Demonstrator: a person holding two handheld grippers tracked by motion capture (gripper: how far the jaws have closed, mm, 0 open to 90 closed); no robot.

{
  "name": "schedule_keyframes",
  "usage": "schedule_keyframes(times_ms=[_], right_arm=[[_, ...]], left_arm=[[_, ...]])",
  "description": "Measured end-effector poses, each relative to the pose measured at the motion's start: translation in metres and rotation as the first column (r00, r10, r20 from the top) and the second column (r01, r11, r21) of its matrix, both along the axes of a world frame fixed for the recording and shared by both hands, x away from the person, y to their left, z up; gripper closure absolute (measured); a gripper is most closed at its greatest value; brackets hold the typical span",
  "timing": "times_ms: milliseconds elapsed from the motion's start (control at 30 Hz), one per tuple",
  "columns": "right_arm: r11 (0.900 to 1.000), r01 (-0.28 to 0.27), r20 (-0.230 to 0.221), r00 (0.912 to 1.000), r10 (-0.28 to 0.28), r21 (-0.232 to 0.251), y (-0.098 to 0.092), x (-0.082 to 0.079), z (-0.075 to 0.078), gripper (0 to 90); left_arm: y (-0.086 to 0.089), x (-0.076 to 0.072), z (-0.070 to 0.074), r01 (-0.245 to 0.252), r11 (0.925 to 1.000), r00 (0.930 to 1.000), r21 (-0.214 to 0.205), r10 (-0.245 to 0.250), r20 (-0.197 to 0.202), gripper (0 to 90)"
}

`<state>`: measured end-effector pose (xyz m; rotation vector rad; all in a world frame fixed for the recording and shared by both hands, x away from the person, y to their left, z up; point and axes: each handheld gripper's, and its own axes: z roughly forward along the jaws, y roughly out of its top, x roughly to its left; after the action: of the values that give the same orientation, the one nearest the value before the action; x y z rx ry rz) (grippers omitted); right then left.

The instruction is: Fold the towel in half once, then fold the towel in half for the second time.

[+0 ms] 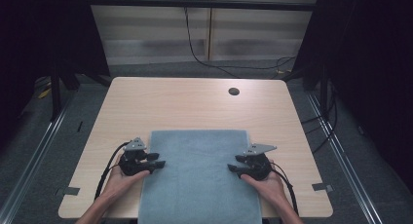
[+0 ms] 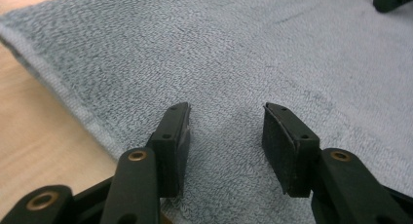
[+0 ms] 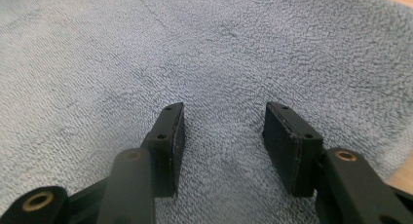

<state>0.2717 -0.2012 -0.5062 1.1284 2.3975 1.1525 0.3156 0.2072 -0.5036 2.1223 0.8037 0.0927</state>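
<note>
Here the grey terry towel (image 1: 199, 177) lies flat on the light wooden table (image 1: 195, 104); the left gripper (image 1: 158, 164) and right gripper (image 1: 234, 167) hover at its side edges, fingers (image 2: 175, 136) released, grasping nothing.

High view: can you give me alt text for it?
A blue-grey terry towel lies flat on a light wooden table. The left gripper and right gripper, both open, point inward at its side edges.

No readable text, labels, brands, numbers or signs anywhere
</note>
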Motion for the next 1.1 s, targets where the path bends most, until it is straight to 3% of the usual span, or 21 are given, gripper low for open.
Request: schedule_keyframes(times_ms=[167,233,267,300,433,533,633,667,700,800,833,867,933,1000,1033,1067,1100], right_arm=[[1.0,0.002,-0.002,1.0,-0.002,0.0,0.0,-0.014,0.001,50.6],[0.9999,0.01,-0.043,0.999,-0.009,0.011,-0.001,-0.022,0.004,50.4],[0.9999,0.011,-0.05,0.9987,-0.011,0.007,0.0,-0.025,0.004,50.4],[1.0,0.004,-0.055,0.9985,-0.004,0.008,0.0,-0.028,0.005,50.5],[0.9999,-0.002,-0.089,0.9961,0.003,0.012,0.001,-0.04,0.008,50.5],[0.9999,-0.009,-0.105,0.9944,0.011,0.014,0.002,-0.05,0.009,50.9],[0.9997,0.007,-0.083,0.9965,-0.006,0.022,0.001,-0.057,0.008,52.1],[0.9995,0.008,-0.079,0.9968,-0.006,0.032,-0.001,-0.057,0.011,52.1],[0.9984,0.014,-0.07,0.9975,-0.01,0.055,-0.003,-0.056,0.014,52.0],[0.996,0.019,-0.055,0.9984,-0.014,0.087,-0.01,-0.05,0.022,51.3],[0.9939,0.039,-0.035,0.9988,-0.036,0.103,-0.019,-0.039,0.028,51.3],[0.9939,0.039,-0.035,0.9988,-0.036,0.103,-0.019,-0.039,0.028,51.3],[0.9888,0.107,0.05,0.9924,-0.112,0.105,-0.036,-0.018,0.033,52.6],[0.9873,0.118,0.043,0.9914,-0.123,0.107,-0.041,-0.008,0.034,52.0],[0.9856,0.122,0.015,0.9921,-0.124,0.118,-0.045,0.003,0.033,50.9],[0.9872,0.12,-0.017,0.9928,-0.119,0.105,-0.05,0.023,0.027,50.4],[0.9873,0.13,-0.009,0.9915,-0.13,0.091,-0.05,0.031,0.024,50.4]], left_arm=[[-0.001,-0.012,0.003,-0.013,0.9999,0.9993,-0.001,0.013,-0.036,53.2],[-0.001,-0.019,0.003,0.0,1.0,0.9995,0.003,0.0,-0.032,53.0],[0.0,-0.022,0.003,-0.003,1.0,0.9995,-0.001,0.003,-0.032,52.0],[0.003,-0.027,0.004,0.013,0.9999,0.9982,-0.011,-0.014,-0.059,51.0],[0.006,-0.037,0.004,0.041,0.999,0.9972,-0.015,-0.042,-0.062,51.8],[0.007,-0.041,0.007,0.069,0.9976,0.9961,0.004,-0.068,-0.056,51.9],[0.007,-0.04,0.009,0.052,0.9986,0.9975,-0.003,-0.052,-0.048,50.6],[0.009,-0.036,0.012,0.028,0.9996,0.9996,-0.001,-0.028,-0.006,50.7],[0.009,-0.033,0.012,0.015,0.9998,0.9999,-0.011,-0.015,0.0,50.6],[0.01,-0.027,0.01,-0.003,0.9999,0.9999,-0.016,0.002,-0.016,50.7],[0.01,-0.024,0.008,-0.003,1.0,0.9998,-0.004,0.003,-0.022,52.1],[0.009,-0.022,0.005,0.004,1.0,0.9997,0.009,-0.004,-0.024,52.1],[0.008,-0.021,0.004,0.004,1.0,0.9998,0.0,-0.004,-0.021,52.5],[0.008,-0.021,0.004,0.003,1.0,0.9999,0.004,-0.003,-0.017,51.5],[0.007,-0.022,0.004,0.006,0.9999,0.9999,0.011,-0.006,-0.011,51.2],[0.007,-0.022,0.004,0.005,0.9999,0.9999,0.01,-0.005,-0.012,51.0],[0.008,-0.021,0.004,0.006,1.0,0.9998,0.005,-0.006,-0.019,50.7]])
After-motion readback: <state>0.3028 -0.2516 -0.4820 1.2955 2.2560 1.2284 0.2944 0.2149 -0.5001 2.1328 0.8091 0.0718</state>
